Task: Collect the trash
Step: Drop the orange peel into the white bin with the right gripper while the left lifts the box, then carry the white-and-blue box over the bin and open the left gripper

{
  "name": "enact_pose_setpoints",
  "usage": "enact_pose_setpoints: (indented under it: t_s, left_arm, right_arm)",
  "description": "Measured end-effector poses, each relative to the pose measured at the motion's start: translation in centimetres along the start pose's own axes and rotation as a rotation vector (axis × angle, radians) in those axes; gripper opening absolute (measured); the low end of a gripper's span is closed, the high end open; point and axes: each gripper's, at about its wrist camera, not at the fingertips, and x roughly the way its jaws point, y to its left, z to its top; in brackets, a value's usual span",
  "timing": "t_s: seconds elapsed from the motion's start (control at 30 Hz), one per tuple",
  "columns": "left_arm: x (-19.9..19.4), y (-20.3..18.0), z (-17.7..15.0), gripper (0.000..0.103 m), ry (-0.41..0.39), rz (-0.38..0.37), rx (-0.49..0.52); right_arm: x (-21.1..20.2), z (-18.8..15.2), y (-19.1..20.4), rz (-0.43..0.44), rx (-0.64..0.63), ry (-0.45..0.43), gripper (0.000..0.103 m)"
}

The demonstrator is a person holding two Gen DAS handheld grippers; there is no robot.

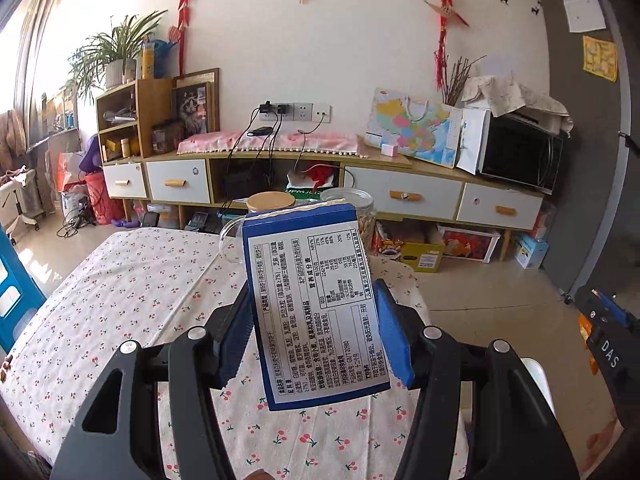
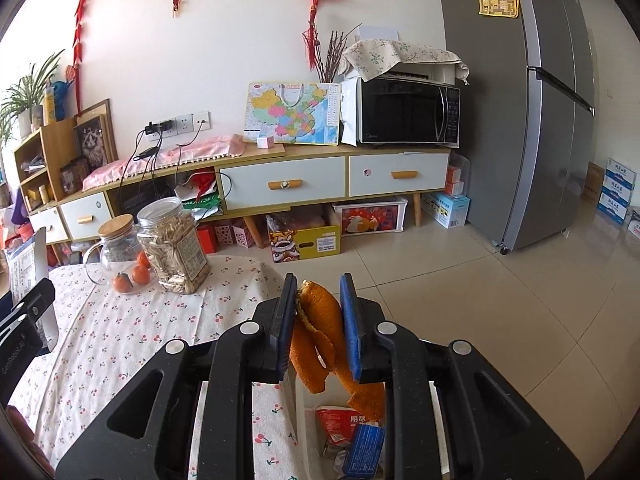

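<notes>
Orange peel (image 2: 320,336) (clamped) in right hand-held gripper (image 2: 318,292)

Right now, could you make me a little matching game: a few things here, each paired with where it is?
Things:
1. blue packet
2. orange peel
3. seed jar
4. microwave

Places:
A. on the cabinet
B. between the right fingers
C. standing on the tablecloth
D. between the left fingers

Pairs: 1-D, 2-B, 3-C, 4-A
</notes>
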Motion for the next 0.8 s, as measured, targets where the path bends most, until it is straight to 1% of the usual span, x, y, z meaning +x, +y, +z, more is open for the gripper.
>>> enact_pose_setpoints:
  t_s: [0.17, 0.27, 0.63, 0.67, 0.7, 0.8]
  left_arm:
    - [-0.7, -1.8, 0.3, 0.057, -0.026, -0.034, 0.033]
    - [-0.8, -3.0, 0.2, 0.057, -0.026, -0.055, 0.048]
    - [-1.1, -7.9, -0.8, 0.057, -0.021, -0.119, 0.123]
    - [-1.2, -8.4, -0.9, 0.057, -0.021, -0.125, 0.130]
    - [-1.2, -9.0, -0.9, 0.057, -0.022, -0.132, 0.138]
    - [-1.4, -10.8, -1.0, 0.057, -0.024, -0.158, 0.164]
  right_arm:
    - [0.2, -0.1, -1.3, -0.061, -0.009, -0.014, 0.021]
    - [0.4, -0.2, -2.4, -0.102, -0.008, -0.018, 0.021]
    - [1.4, -0.8, -7.6, -0.180, 0.072, 0.025, 0.022]
    - [1.4, -0.8, -8.0, -0.188, 0.080, 0.023, 0.025]
    - [1.2, -0.7, -8.4, -0.197, 0.088, 0.021, 0.030]
    - [0.9, -0.7, -9.8, -0.225, 0.116, 0.008, 0.040]
